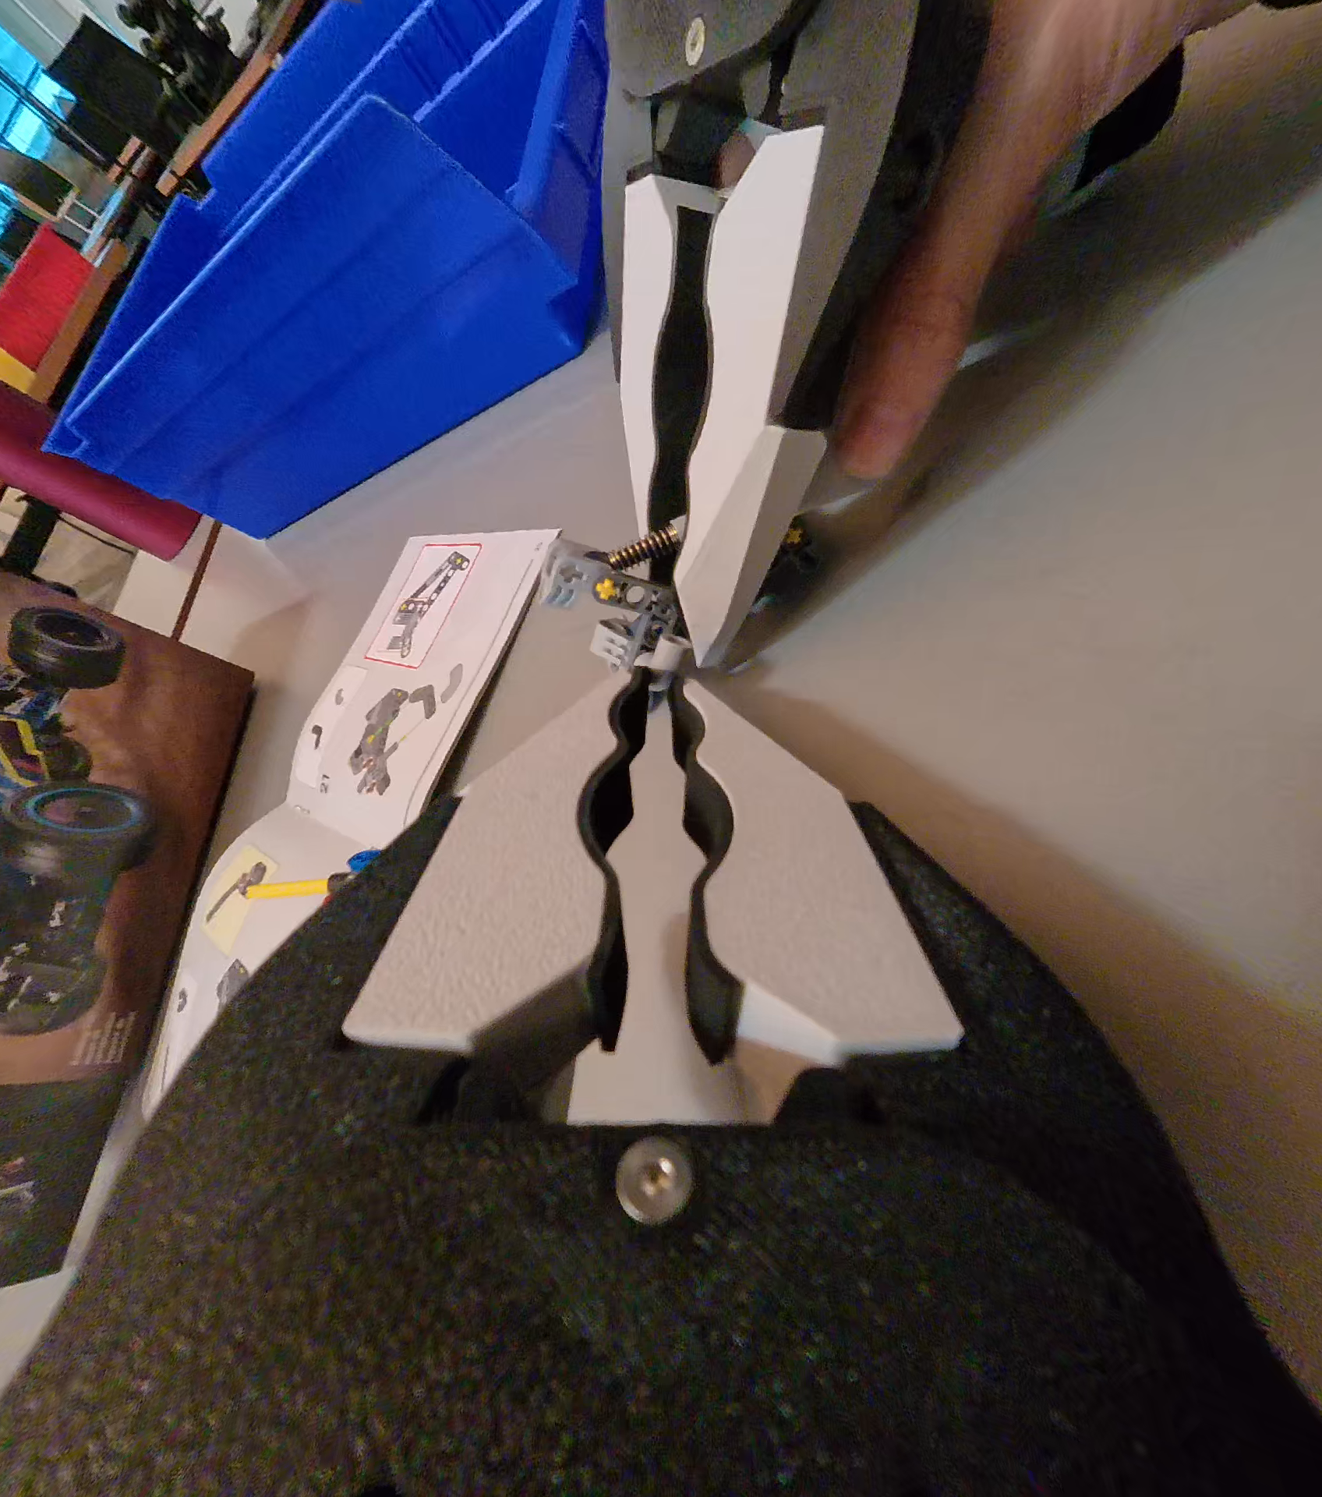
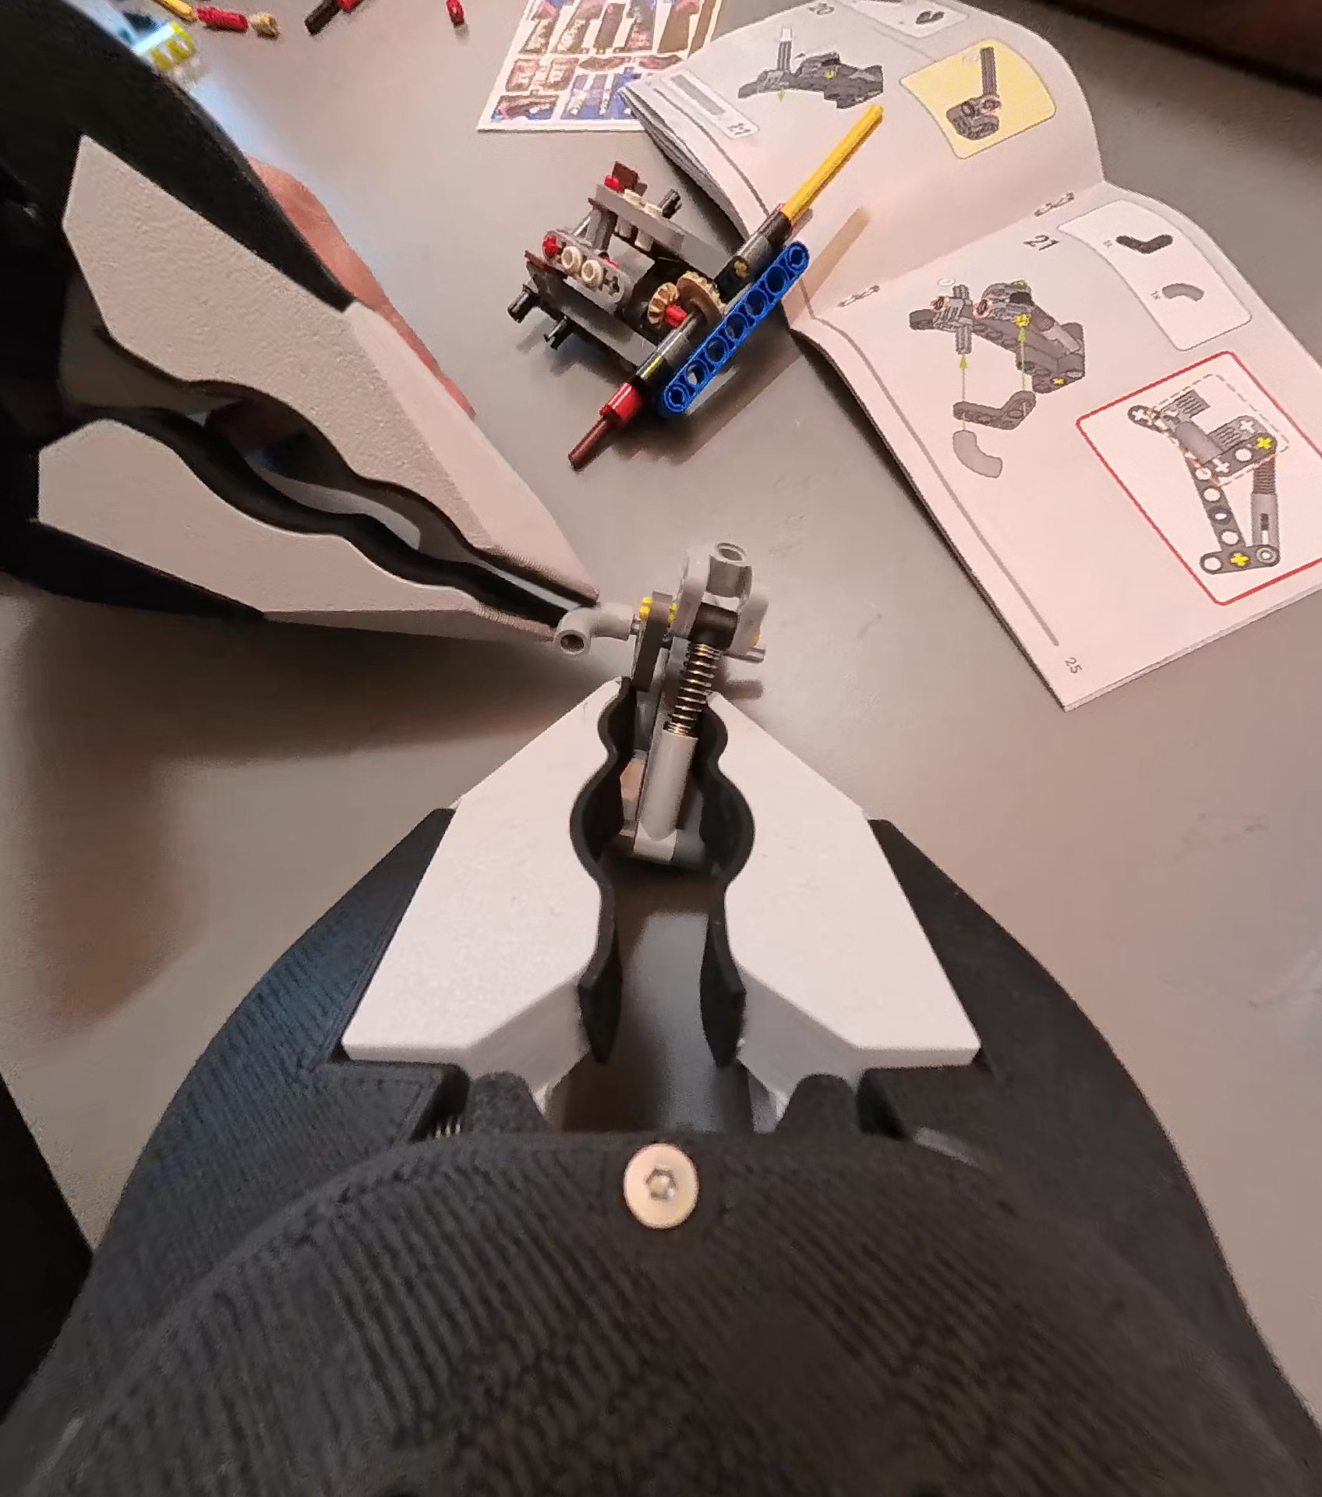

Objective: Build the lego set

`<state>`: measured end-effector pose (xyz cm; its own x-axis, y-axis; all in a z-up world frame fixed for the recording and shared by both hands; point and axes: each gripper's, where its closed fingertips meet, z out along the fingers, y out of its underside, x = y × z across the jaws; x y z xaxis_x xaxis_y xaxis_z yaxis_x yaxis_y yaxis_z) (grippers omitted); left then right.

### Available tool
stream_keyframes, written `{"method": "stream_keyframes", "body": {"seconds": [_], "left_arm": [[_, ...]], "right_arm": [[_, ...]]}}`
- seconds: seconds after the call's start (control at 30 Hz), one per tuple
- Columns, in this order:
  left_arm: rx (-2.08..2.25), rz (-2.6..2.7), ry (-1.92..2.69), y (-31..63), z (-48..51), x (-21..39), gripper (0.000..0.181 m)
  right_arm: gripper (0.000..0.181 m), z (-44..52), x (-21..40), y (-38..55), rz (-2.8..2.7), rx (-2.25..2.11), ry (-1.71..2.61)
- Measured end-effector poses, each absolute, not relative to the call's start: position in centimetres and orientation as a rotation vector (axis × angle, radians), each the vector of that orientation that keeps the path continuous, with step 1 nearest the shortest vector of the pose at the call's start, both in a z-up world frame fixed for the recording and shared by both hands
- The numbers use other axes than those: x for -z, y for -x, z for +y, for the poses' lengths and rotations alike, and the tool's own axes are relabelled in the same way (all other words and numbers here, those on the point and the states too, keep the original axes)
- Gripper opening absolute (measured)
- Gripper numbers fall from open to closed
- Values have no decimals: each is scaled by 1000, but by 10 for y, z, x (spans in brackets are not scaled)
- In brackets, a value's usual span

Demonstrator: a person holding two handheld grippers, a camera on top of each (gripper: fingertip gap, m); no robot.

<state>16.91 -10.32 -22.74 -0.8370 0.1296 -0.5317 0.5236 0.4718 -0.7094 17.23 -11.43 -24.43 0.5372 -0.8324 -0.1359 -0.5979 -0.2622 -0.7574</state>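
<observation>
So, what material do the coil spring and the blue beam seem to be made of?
Coil spring: probably metal, dark wire with small bright glints on its turns. Blue beam: looks like moulded plastic, one even colour, smooth, with a slight sheen around its row of round holes.

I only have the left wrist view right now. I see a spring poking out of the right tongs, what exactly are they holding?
Observer: The right tongs are shut on a shock-absorber assembly. Its grey cylinder sits in the hollow of the pads, with the spring end pointing out.
Operator: Do my left tongs have the connector?
Observer: Yes. The left tongs pinch a small grey connector at their very tips, and it meets the side of the assembly.
Operator: Is anything else built on the table?
Observer: A larger sub-assembly with a blue beam lies on the table against the open manual.
</observation>
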Motion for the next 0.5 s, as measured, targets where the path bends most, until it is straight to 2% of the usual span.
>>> {"method": "stream_keyframes", "body": {"seconds": [0.17, 0.5], "left_arm": [[1159, 2013, -725, -172, -107, 228, 6], [1182, 2020, -675, -174, -106, 223, 5]], "right_arm": [[12, -114, 244, -174, 1217, 292, 1908], [12, -112, 243, -176, 1268, 238, 1841]]}}
